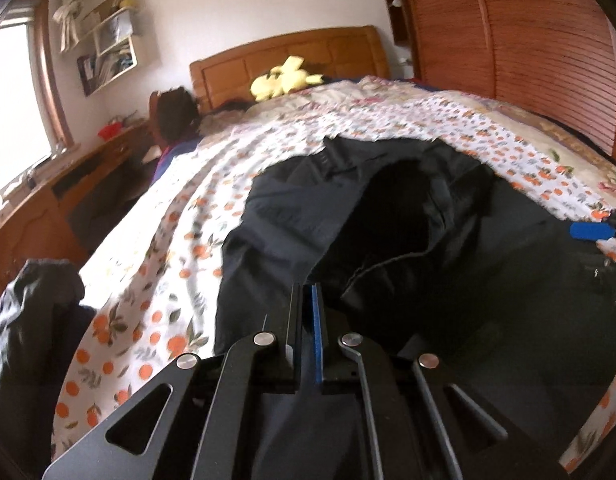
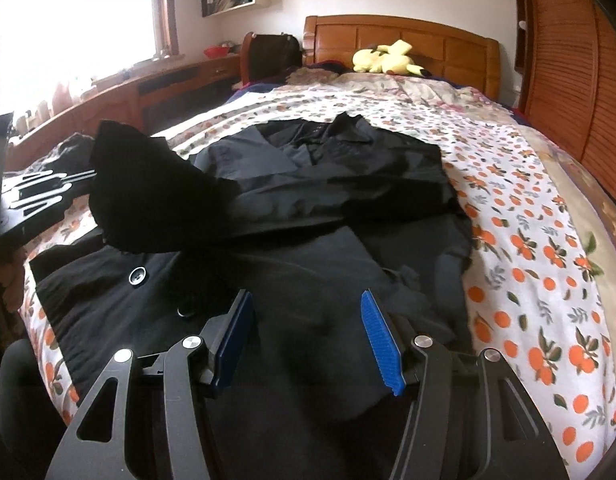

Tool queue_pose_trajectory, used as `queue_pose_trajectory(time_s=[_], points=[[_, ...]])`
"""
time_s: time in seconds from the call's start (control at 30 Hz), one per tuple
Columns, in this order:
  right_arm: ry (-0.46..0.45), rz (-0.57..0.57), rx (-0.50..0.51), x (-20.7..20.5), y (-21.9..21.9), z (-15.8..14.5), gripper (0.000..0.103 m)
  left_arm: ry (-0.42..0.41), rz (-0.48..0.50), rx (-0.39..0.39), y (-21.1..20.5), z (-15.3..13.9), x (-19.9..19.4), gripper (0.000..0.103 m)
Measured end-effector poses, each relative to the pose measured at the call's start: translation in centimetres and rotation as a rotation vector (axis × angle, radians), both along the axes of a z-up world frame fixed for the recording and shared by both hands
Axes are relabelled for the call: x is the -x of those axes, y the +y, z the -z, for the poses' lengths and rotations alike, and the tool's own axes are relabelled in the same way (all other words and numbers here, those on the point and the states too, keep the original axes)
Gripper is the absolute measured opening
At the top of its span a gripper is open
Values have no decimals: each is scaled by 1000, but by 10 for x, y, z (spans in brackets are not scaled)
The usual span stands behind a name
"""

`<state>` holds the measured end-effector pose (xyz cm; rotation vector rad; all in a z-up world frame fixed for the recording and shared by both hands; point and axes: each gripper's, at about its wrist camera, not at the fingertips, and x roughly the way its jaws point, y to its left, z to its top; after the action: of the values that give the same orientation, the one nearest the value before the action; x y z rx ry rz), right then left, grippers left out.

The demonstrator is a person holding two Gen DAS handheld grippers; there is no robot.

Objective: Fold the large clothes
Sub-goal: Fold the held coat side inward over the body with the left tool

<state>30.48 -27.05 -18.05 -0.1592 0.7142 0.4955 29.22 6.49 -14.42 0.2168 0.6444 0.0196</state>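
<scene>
A large black coat [image 2: 308, 216] with round buttons [image 2: 137, 276] lies spread on the bed over an orange-print sheet [image 2: 528, 240]. My left gripper [image 1: 308, 292] is shut on a black flap of the coat [image 1: 388, 216] and holds it raised; the lifted flap shows in the right wrist view [image 2: 147, 184], with the left gripper [image 2: 39, 192] at the far left. My right gripper [image 2: 308, 304] is open and empty, just above the coat's lower part. Its blue pad [image 1: 592, 232] shows at the right edge of the left wrist view.
A yellow plush toy [image 2: 384, 60] lies by the wooden headboard [image 2: 408, 36]. A louvred wooden wardrobe [image 2: 568, 80] stands to the right. A window and a low wooden cabinet [image 2: 127, 92] run along the left. Another dark garment [image 1: 31, 320] lies at the left.
</scene>
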Motion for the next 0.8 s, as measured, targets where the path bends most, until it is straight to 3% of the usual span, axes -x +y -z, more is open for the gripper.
queue_pose_trajectory(time_s=[0.23,0.4,0.6,0.8], points=[[-10,-16,25,0,10,0,54,34,-24,42,36,15,22,7],[-10,-7,22,0,3,-2,54,25,-28,65,42,13,37,23],[-10,9,19,-1,-4,-3,54,21,-12,102,40,9,49,50],[-11,5,18,0,-5,-3,54,27,-3,127,31,15,54,54]])
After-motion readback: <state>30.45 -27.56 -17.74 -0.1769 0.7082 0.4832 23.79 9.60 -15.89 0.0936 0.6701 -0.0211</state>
